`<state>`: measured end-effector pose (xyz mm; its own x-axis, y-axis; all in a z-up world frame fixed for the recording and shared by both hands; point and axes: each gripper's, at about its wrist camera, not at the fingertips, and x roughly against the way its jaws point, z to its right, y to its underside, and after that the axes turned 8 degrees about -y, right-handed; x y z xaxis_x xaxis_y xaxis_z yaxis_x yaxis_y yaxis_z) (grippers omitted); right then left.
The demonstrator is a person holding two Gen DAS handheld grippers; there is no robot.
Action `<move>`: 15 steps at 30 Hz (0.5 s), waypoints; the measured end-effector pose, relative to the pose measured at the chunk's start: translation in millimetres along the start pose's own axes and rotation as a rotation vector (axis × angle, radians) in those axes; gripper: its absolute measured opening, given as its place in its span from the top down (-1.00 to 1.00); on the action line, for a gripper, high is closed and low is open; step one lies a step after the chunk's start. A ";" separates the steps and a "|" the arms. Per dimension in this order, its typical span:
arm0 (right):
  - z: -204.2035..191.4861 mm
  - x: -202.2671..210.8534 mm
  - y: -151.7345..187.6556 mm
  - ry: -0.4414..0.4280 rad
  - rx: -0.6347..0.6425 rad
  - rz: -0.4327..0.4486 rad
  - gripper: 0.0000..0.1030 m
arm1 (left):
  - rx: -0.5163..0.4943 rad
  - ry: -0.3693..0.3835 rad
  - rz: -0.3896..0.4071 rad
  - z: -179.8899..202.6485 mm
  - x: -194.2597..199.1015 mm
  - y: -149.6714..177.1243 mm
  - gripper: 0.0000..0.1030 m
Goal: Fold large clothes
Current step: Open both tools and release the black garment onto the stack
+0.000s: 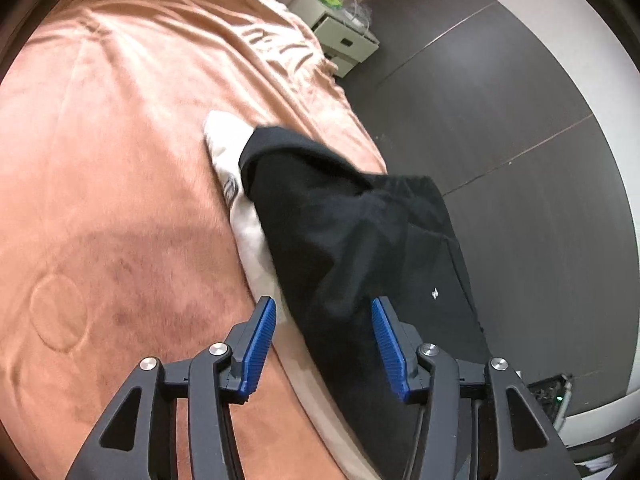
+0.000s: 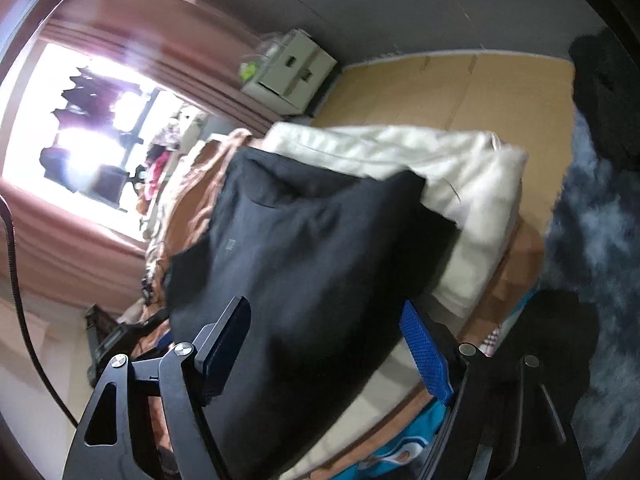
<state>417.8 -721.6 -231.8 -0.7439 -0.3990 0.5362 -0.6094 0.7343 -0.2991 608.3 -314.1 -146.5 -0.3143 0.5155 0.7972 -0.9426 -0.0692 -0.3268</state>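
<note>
A large black garment (image 1: 352, 232) lies crumpled along the right edge of a bed covered by a pinkish-brown blanket (image 1: 120, 160), partly on top of a white garment (image 1: 228, 148). My left gripper (image 1: 324, 312) is open just above the black garment's near end, blue pads (image 1: 262, 344) spread apart, nothing between them. In the right wrist view the black garment (image 2: 304, 264) fills the middle, resting over a cream-white cloth (image 2: 460, 184). My right gripper (image 2: 324, 320) is open right over the black cloth, its fingers either side of a bulge of it.
A white drawer unit (image 1: 344, 36) stands beyond the bed on the dark floor (image 1: 500, 120); it also shows in the right wrist view (image 2: 292, 72). A bright window with pink curtains (image 2: 80, 128) is at the left. A blue-grey shaggy rug (image 2: 600, 240) lies at the right.
</note>
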 end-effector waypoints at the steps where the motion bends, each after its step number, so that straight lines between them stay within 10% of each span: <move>1: 2.9 -4.1 0.3 0.006 -0.014 -0.002 -0.49 | 0.004 0.011 -0.001 -1.2 -0.7 2.7 -0.01; 15: 34.6 -23.6 -10.7 -0.082 -0.161 0.072 -0.31 | -0.013 0.030 0.001 10.4 -21.1 -4.3 0.28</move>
<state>432.4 -739.0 -268.6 -0.8076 -0.3809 0.4503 -0.5071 0.8383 -0.2004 617.8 -333.6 -156.7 -0.3111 0.5411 0.7813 -0.9408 -0.0587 -0.3339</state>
